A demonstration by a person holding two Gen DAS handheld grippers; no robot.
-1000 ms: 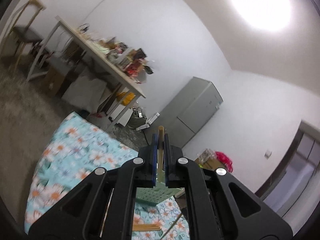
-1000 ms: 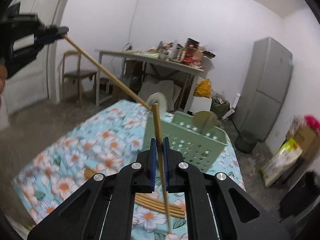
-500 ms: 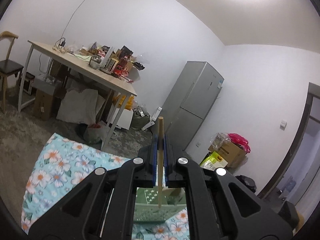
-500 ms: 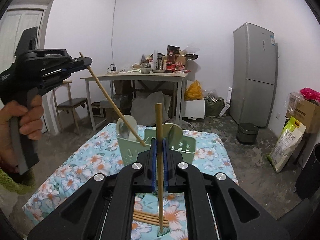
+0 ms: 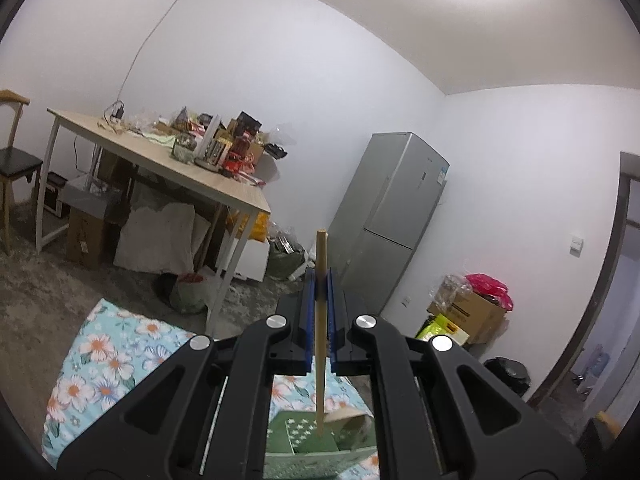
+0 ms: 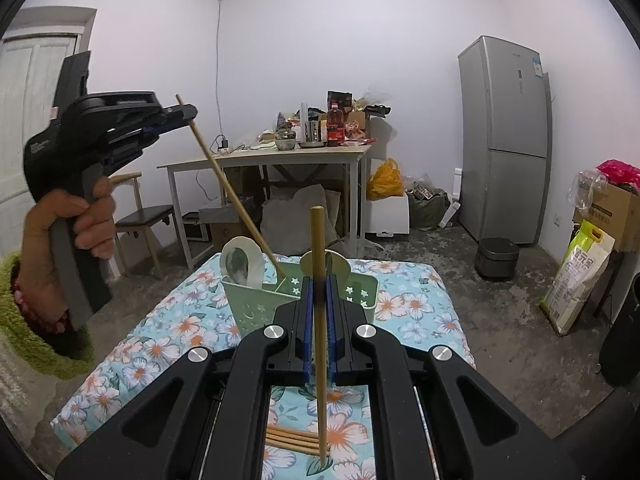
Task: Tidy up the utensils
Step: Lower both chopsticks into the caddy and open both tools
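Left tongs (image 6: pixel 188 114) clamped on a wooden chopstick (image 6: pixel 228 186), its lower tip inside the green utensil caddy (image 6: pixel 256 304) on the floral-cloth worktop (image 6: pixel 404 300). Right tongs (image 6: pixel 319 292) clamped on a second chopstick (image 6: pixel 319 320), upright, near side of caddy. Loose chopsticks (image 6: pixel 294 438) lie on the cloth below.

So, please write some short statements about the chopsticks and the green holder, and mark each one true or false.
1. The left hand-held gripper grips a chopstick whose lower tip is inside the green holder. True.
2. The right hand-held gripper is open. False: it is shut on a chopstick.
3. Loose chopsticks lie on the floral cloth. True.
4. The holder lies tipped over. False: it stands upright.
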